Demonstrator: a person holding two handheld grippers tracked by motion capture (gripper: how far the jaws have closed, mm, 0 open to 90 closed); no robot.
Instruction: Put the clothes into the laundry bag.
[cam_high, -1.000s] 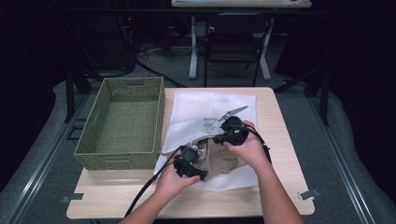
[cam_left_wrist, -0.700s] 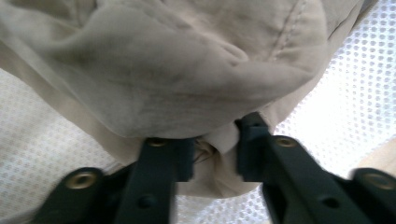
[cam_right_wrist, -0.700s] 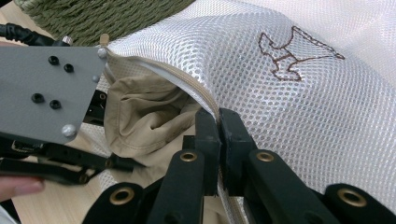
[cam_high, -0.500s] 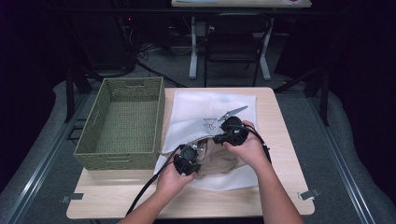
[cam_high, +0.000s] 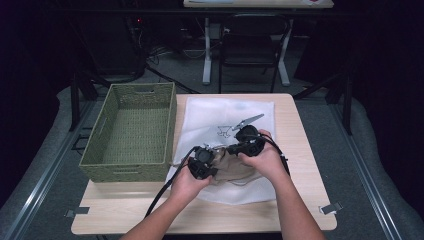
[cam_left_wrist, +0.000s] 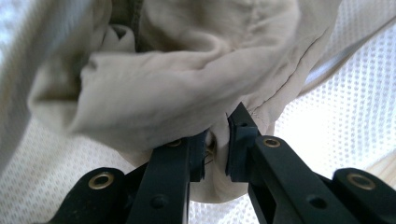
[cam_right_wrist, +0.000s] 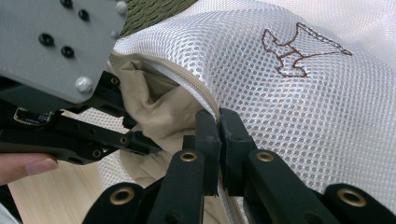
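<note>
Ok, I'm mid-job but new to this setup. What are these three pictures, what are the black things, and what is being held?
No robot here: a person holds a hand-held claw in each hand. The high view looks down on the wooden table; the left claw shows at the left, the right claw beside it. The other two pictures come from cameras riding on each claw, looking along its black jaws.

On the table lie a green woven basket and a white mesh laundry bag with a small brown embroidered figure. A beige garment sits at the bag's opening.

The left claw has just been closing, and its jaws now pinch a fold of the beige garment. The right claw is shut on the bag's zippered edge, apparently holding it open.
</note>
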